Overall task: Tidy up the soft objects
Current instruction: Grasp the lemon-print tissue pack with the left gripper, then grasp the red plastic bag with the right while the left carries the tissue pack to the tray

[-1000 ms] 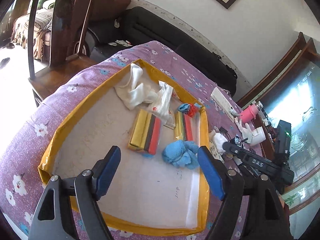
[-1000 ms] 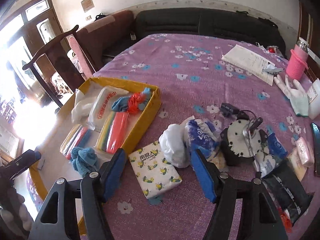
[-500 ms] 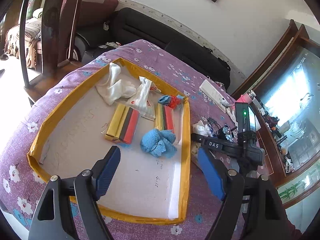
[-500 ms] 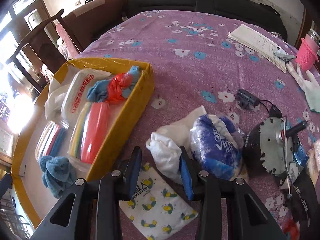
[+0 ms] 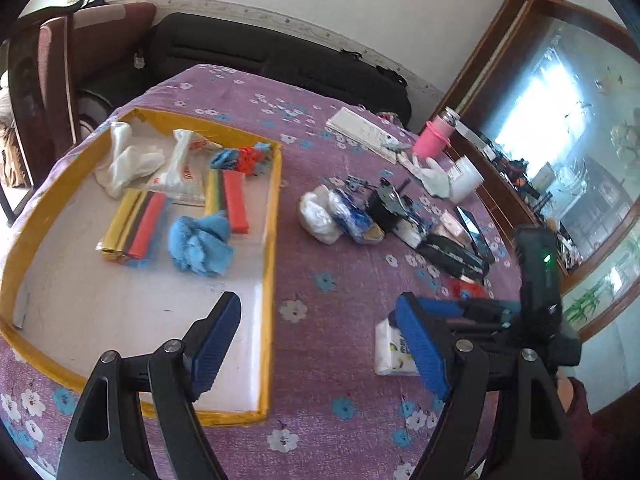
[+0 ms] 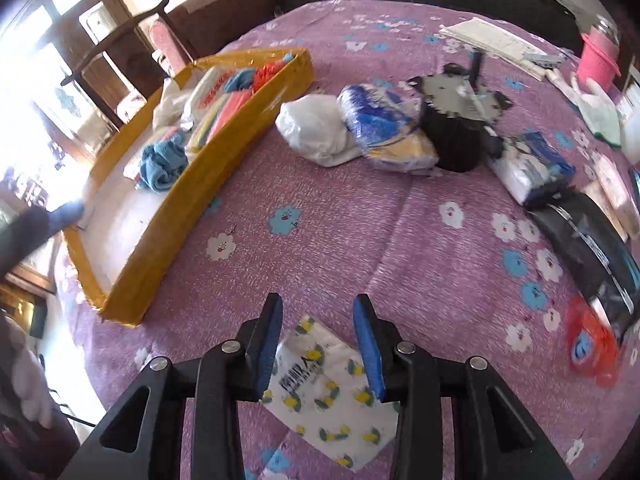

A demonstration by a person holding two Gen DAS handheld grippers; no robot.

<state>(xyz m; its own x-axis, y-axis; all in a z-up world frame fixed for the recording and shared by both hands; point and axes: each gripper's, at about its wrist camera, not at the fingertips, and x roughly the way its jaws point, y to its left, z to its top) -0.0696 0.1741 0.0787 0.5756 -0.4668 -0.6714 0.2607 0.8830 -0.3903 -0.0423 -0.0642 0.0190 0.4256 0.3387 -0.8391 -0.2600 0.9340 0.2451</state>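
1. My right gripper [image 6: 318, 334] hangs over the white tissue pack printed with yellow lemons [image 6: 332, 384], which lies flat on the purple flowered tablecloth [image 6: 352, 224] near me. Its jaws are opening, the pads stand either side of the pack's far corner, and I see no pad pressing on it.
2. My left gripper [image 5: 316, 340] is spread wide and holds nothing; it hovers over the near right corner of the shallow yellow-rimmed cardboard tray [image 5: 272, 264].
3. I judge the step in hand to be picking up the tissue pack for the tray. To do it well I would drop lower and straddle the pack across its narrow width, nearer its middle than the corner, since a soft pack pinched at one corner will likely sag and twist.
4. The pack lies apart from the tray's near corner, with bare cloth between them, so the way across looks free.
5. The tray wall stands above the cloth; the pack has to rise over that rim before crossing.
6. Inside, the crumpled blue cloth [image 5: 200, 246], coloured sponge packs [image 5: 134, 228] and white plastic bag [image 5: 180, 168] fill the far half; the near white floor is open.
7. The white bundle [image 6: 316, 130], blue-printed packet [image 6: 380, 124] and black motor [image 6: 456, 136] sit farther back, well apart from my path.
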